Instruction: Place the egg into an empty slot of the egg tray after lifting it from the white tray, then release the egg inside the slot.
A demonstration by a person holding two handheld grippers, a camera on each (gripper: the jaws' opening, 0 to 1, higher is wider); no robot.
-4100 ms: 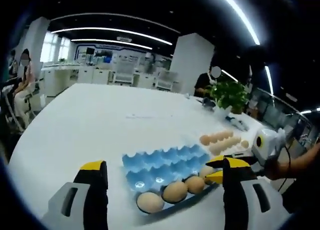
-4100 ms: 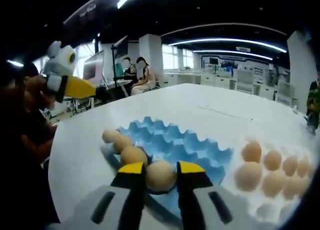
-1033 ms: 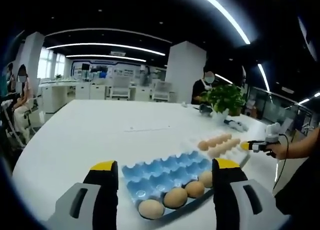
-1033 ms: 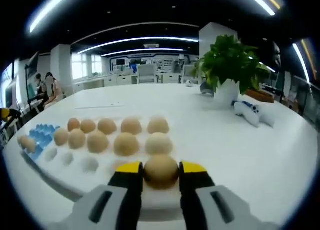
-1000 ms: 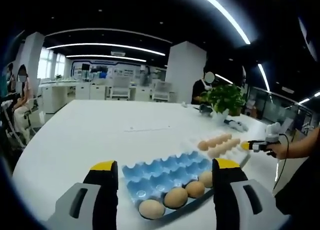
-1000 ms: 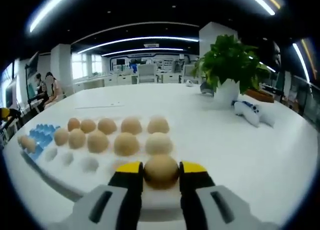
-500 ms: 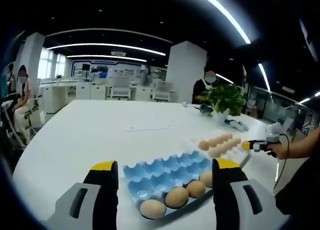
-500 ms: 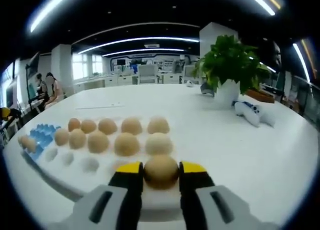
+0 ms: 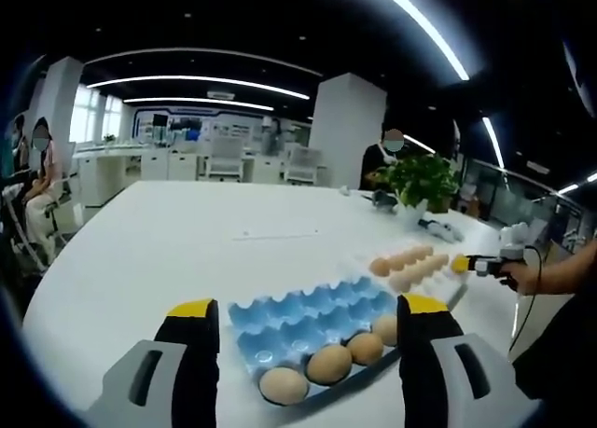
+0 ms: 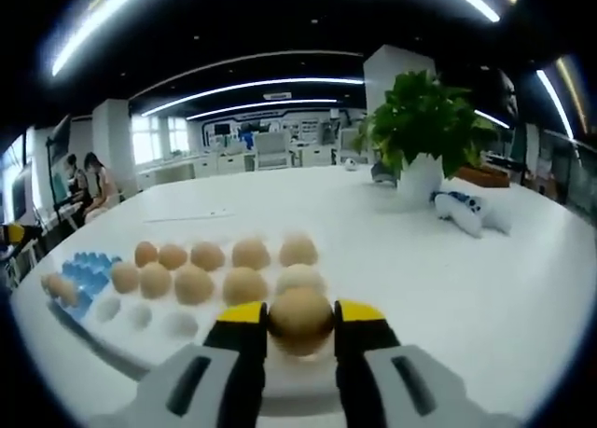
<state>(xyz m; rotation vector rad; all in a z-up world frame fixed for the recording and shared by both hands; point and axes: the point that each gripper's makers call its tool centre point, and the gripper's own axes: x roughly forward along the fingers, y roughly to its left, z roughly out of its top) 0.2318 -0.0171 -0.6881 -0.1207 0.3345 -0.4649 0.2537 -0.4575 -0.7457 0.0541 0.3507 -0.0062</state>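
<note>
My right gripper (image 10: 300, 312) is shut on a brown egg (image 10: 298, 325), held just above the near end of the white tray (image 10: 177, 327). Several more eggs (image 10: 207, 256) lie in that tray in rows. The blue egg tray (image 10: 82, 271) lies at the far left beyond it. In the left gripper view my left gripper (image 9: 306, 309) stands open over the blue egg tray (image 9: 303, 316), with nothing between its jaws. Several eggs (image 9: 329, 363) fill the tray's near row; the slots behind are empty. The white tray (image 9: 446, 286) lies to the right, and there the right gripper (image 9: 471, 263) is held by a hand (image 9: 522, 276).
The table (image 9: 187, 251) is wide and white. A potted plant (image 10: 424, 130) and a small white device (image 10: 474, 214) stand at its far right. People sit at the room's left side (image 10: 89, 176), and one stands behind the plant (image 9: 382, 162).
My right gripper has risen a little with the egg, so the white tray sits lower under it. The left gripper has hardly moved.
</note>
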